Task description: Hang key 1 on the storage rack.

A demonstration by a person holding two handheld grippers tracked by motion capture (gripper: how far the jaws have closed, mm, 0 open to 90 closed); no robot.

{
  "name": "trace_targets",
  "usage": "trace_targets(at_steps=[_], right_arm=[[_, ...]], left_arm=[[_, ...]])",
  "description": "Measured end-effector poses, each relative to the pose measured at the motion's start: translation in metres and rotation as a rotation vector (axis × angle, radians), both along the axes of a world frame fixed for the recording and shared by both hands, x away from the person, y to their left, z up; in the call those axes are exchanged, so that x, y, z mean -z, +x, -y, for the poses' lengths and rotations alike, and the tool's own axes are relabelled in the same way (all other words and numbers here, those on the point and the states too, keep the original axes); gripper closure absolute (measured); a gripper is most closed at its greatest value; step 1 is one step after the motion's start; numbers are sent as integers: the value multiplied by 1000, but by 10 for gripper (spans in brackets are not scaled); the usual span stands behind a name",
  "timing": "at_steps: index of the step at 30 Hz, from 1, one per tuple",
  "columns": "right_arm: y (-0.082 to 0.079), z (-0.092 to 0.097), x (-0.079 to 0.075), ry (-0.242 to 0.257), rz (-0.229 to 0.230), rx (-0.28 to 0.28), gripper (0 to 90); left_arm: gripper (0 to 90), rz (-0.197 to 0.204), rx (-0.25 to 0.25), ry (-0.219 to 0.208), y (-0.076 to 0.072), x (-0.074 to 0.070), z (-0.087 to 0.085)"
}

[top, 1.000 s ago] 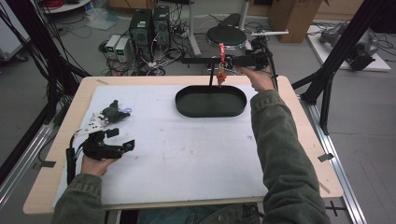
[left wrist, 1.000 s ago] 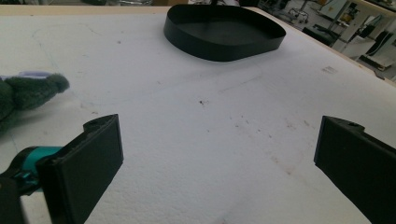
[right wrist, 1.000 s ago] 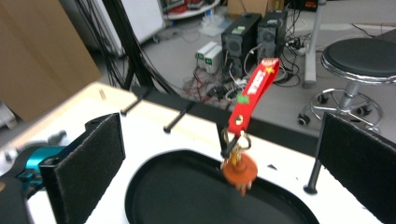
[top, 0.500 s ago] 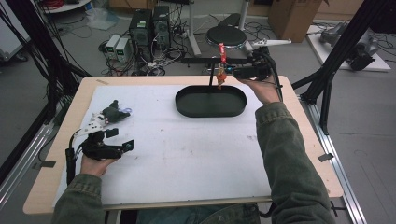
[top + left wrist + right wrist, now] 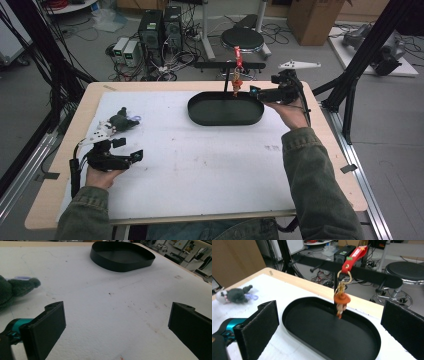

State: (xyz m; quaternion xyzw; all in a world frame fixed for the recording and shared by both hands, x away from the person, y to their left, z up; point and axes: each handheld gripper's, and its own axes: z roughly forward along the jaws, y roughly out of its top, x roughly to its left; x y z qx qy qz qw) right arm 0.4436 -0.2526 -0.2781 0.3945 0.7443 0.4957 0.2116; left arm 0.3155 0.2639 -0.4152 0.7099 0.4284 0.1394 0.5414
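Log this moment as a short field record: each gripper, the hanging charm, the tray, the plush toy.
left gripper: open, low over the white mat, holding nothing
right gripper: open, at the tray's far right end, facing the charm
keychain charm: hangs from a red strap on a black stand, above the tray's far rim, apart from both jaws
black oval tray: nothing lying in it
plush toy: on the mat, beyond the left gripper

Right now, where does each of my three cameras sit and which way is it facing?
High view: above the person's side, looking forward and down on the table; both forearms, left gripper, right gripper.
Left gripper view: low over the table, facing the black tray; its open jaws.
Right gripper view: beside the tray, facing the hanging keychain; its open jaws.
Both gripper views share the tray and plush toy.
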Motion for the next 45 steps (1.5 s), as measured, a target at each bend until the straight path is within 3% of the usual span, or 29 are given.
trace_targets(at_steps=[3,7,28,34,39,45], right_arm=[[-8,2,11,-14,-9,-2,4],[-18,5,23,4,-11,-19,4],[-54,23,67,-8,-4,4,4],[-66,26,85,-32,-1,-1,4],[-79,32,105,-18,12,1,4],[-88,43,124,-1,-7,34,4]], left_arm=[[17,-8,-2,-3,0,0,0],[17,-5,-8,-8,-1,-1,-1],[17,-13,-44,7,-2,-3,-2],[17,-15,-52,13,-2,-2,-2],[17,-20,-59,5,-3,-3,-3],[17,-22,-61,9,-3,-3,-2]])
